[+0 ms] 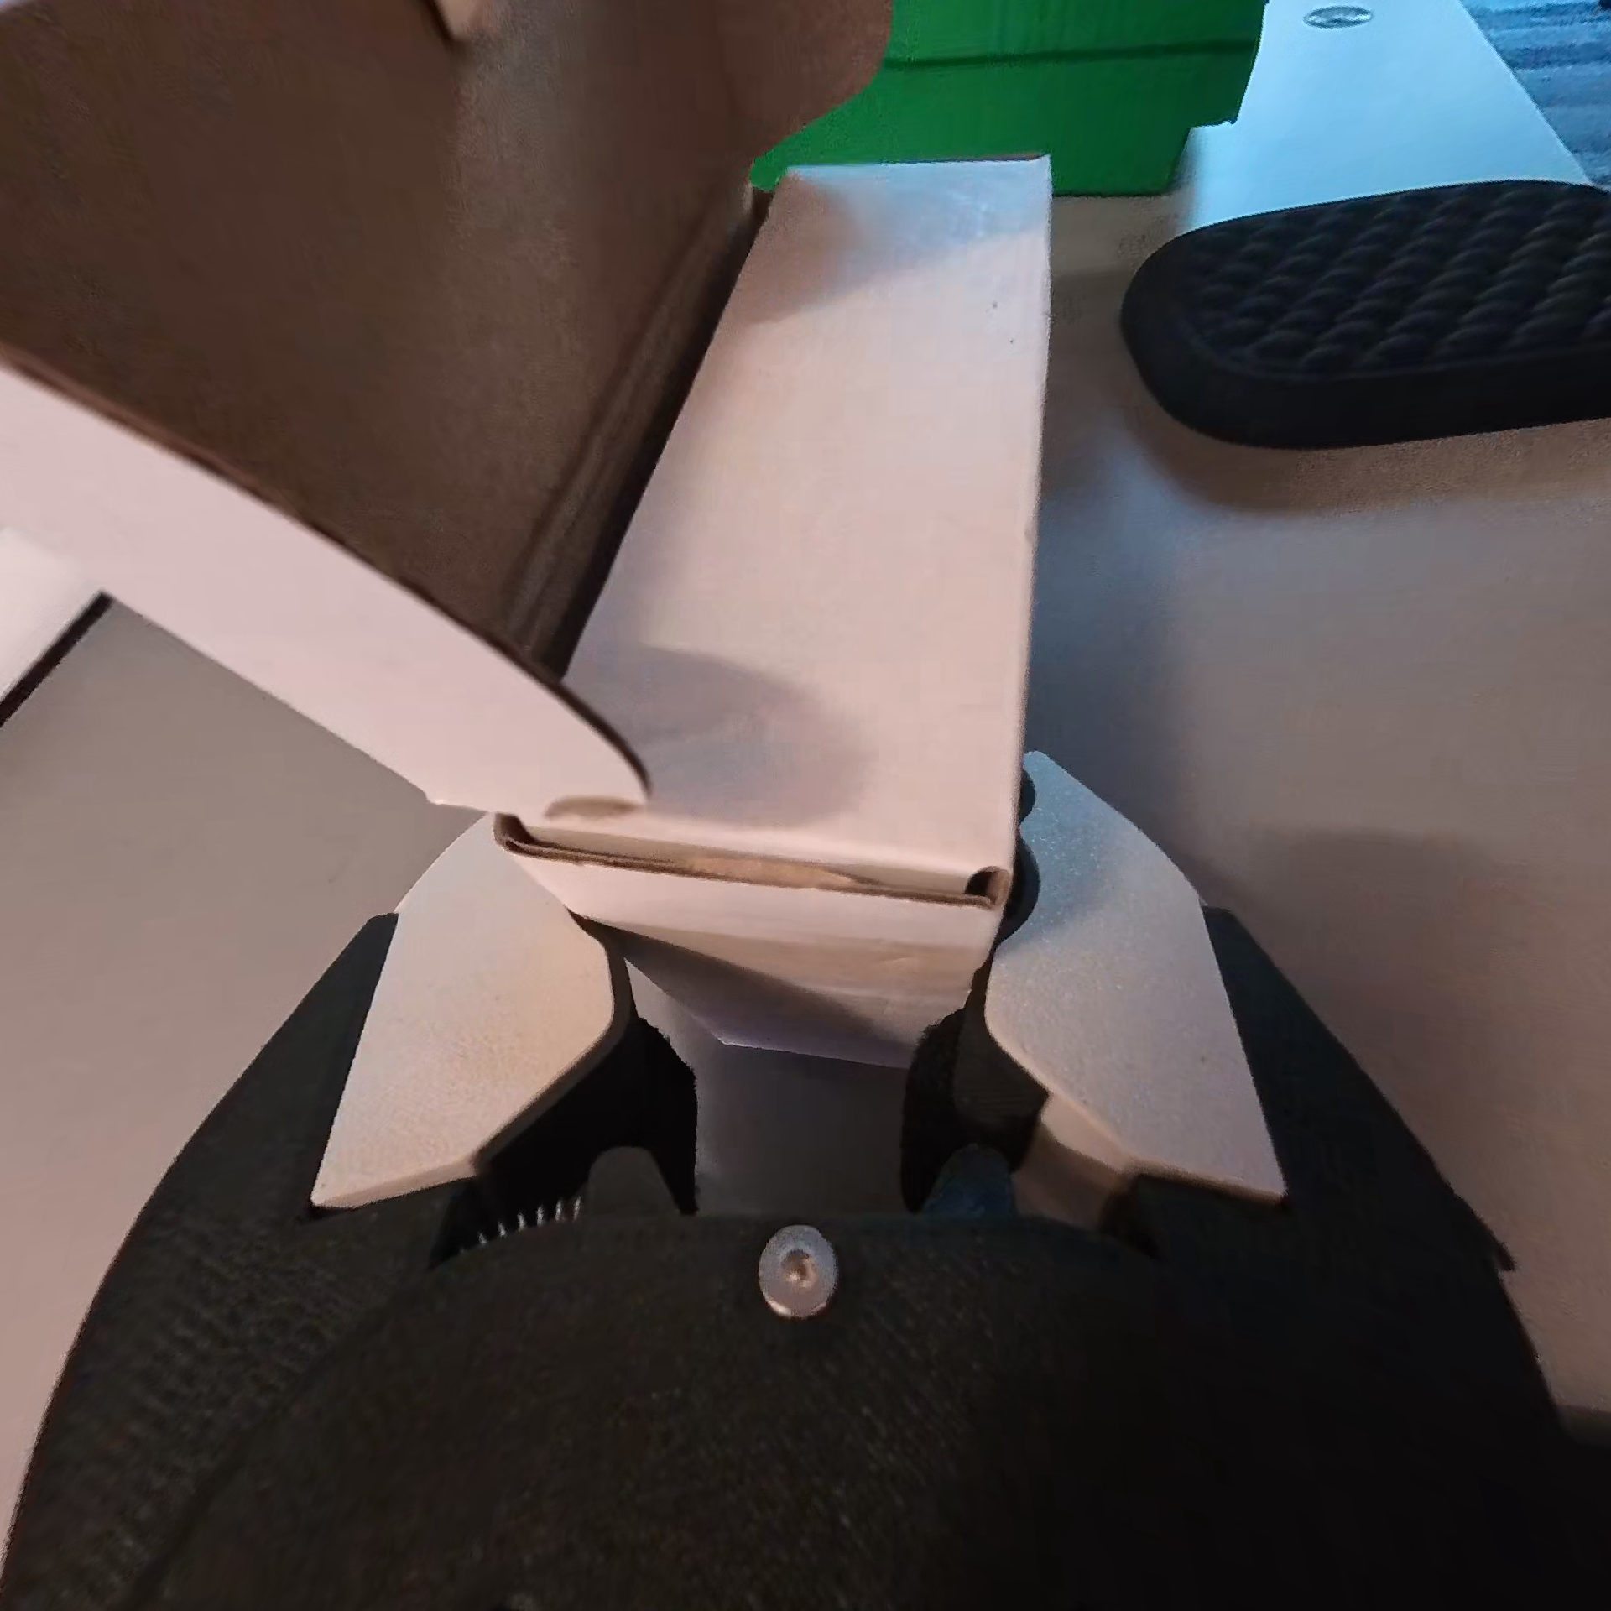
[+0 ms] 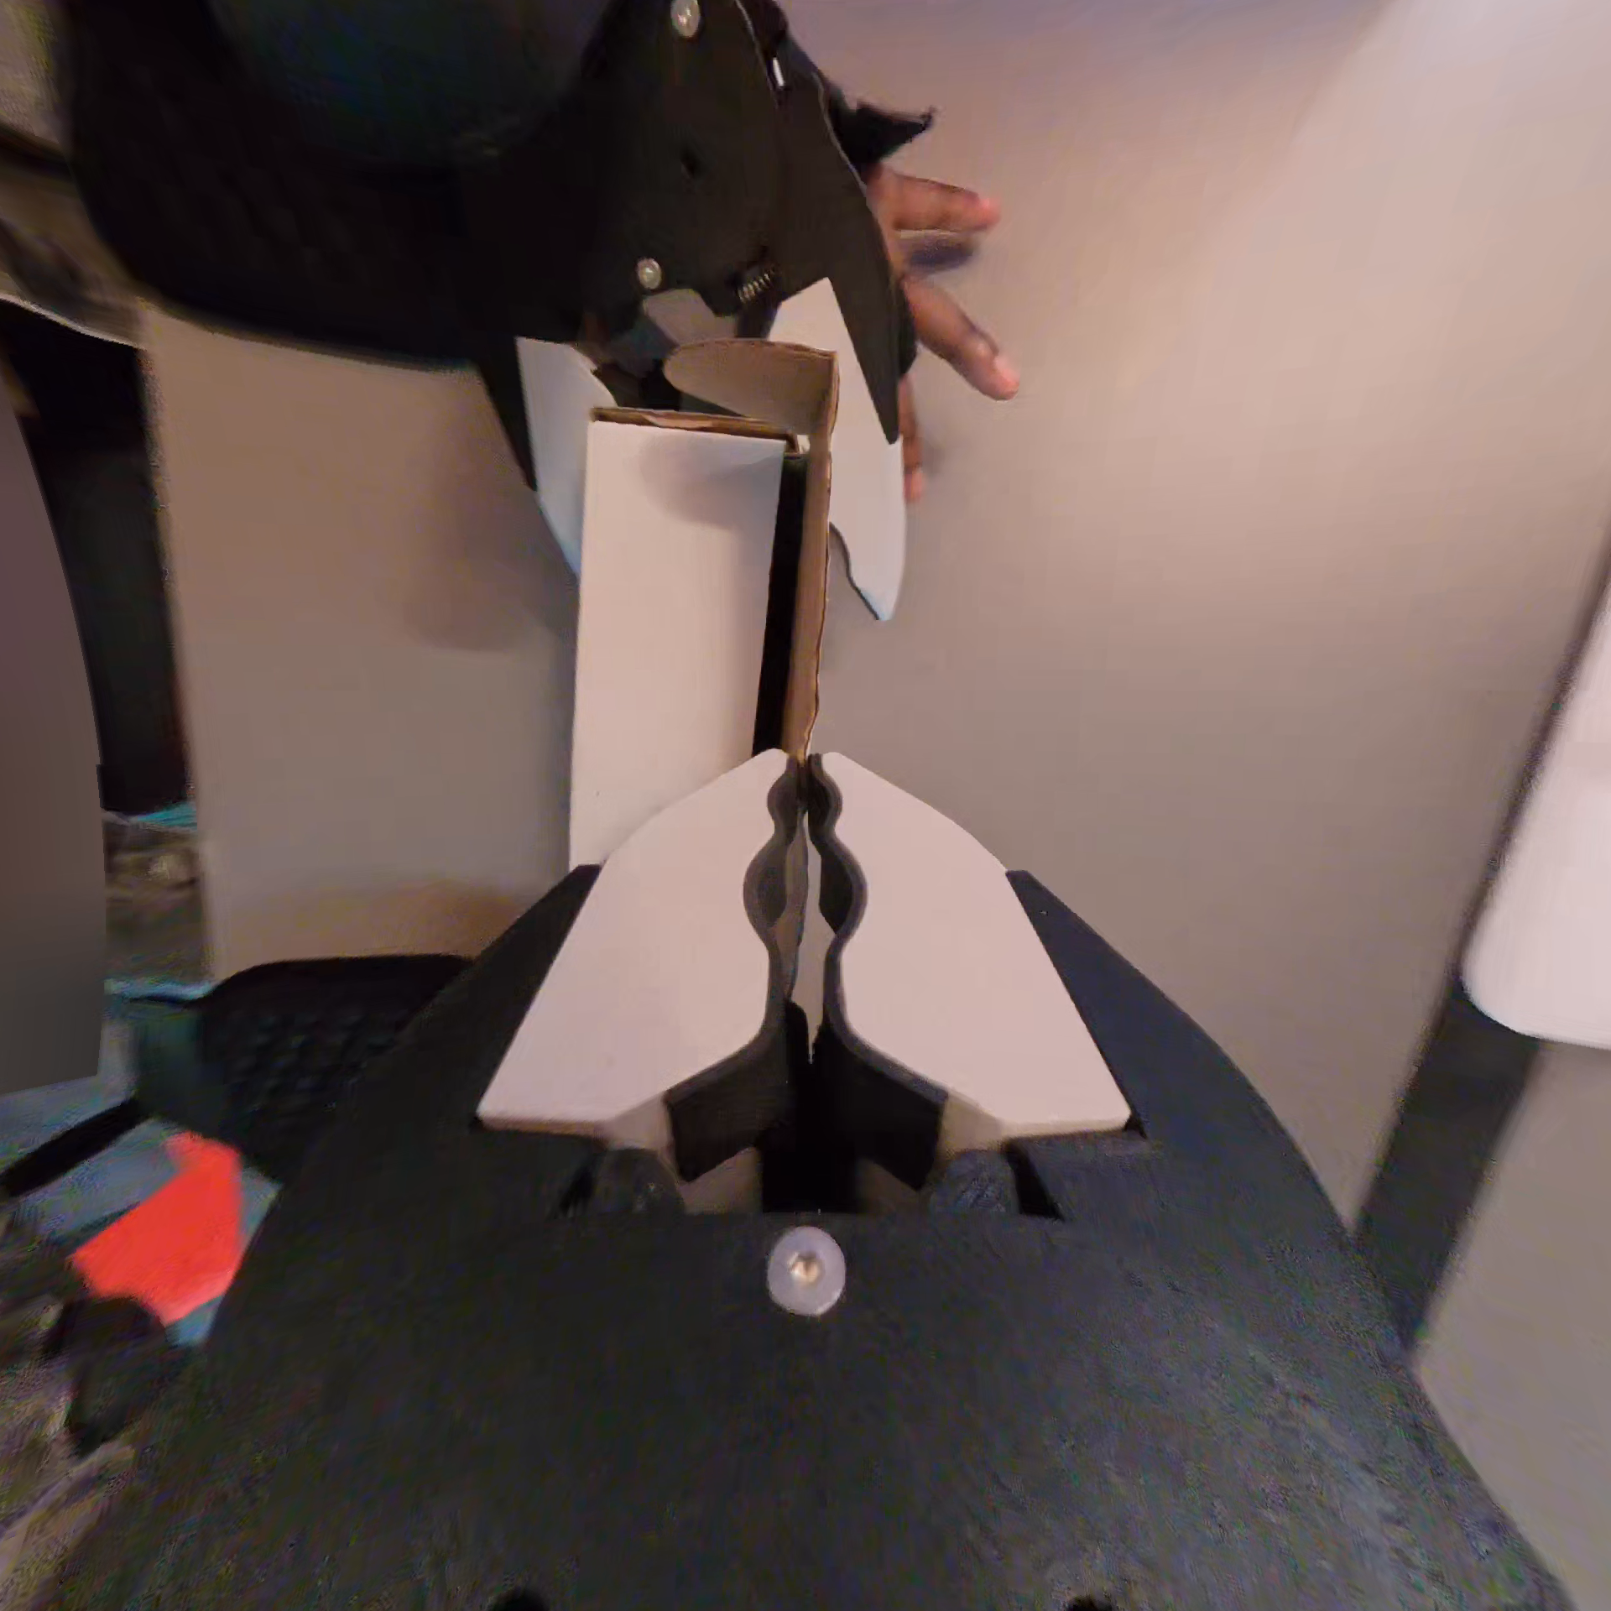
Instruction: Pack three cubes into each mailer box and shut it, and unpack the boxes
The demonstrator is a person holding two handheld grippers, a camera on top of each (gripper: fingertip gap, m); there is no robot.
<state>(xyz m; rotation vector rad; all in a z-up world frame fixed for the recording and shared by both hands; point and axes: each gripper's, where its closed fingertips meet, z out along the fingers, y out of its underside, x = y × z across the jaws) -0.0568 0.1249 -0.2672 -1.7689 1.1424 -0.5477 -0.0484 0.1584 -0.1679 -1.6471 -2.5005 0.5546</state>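
Observation:
A white mailer box [image 1: 872, 488] is held off the table. Its lid [image 1: 349, 305] stands open to the left, brown inside. My left gripper [image 1: 767, 872] is shut on the box's near end, one finger on each side. In the right wrist view the box [image 2: 671, 610] stands on end. My right gripper [image 2: 804, 767] is shut on the thin edge of the lid [image 2: 815, 567], which is a little apart from the box body. The left gripper's black finger [image 2: 859, 261] and a hand [image 2: 941, 261] show at the box's far end. I cannot see inside the box.
A green box [image 1: 1046, 96] stands behind the mailer. A black textured pad [image 1: 1395, 314] lies on the table to the right and shows again in the right wrist view [image 2: 288, 1029]. A blurred red block [image 2: 166, 1238] lies low on the left. A white object [image 2: 1552, 828] is at the right edge. My hands' fingertips stand some 11 cm from each other.

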